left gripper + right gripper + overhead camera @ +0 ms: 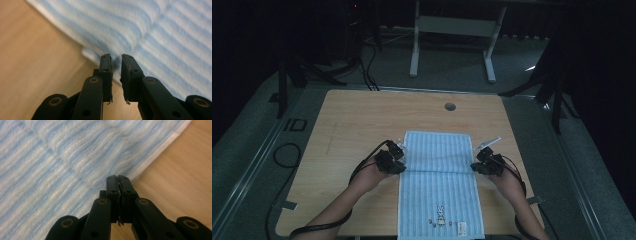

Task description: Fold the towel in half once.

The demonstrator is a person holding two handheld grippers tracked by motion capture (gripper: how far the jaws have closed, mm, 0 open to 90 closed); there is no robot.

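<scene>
A blue striped towel (439,180) lies on the wooden table (357,115), part of it folded over. The left gripper (116,58) sits at the towel's left edge, jaws slightly parted and pressing on nothing. The right gripper (117,178), at the right edge, is closed tight with a thin bit of the towel's edge pinched between its jaws.

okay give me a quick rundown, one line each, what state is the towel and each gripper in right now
striped towel: folded partway, far part doubled back onto the near part, near end at the table's front edge.
left gripper: jaws slightly apart at the towel's left edge, no cloth pinched.
right gripper: jaws shut, at the towel's right edge.
wooden table: bare around the towel.
</scene>
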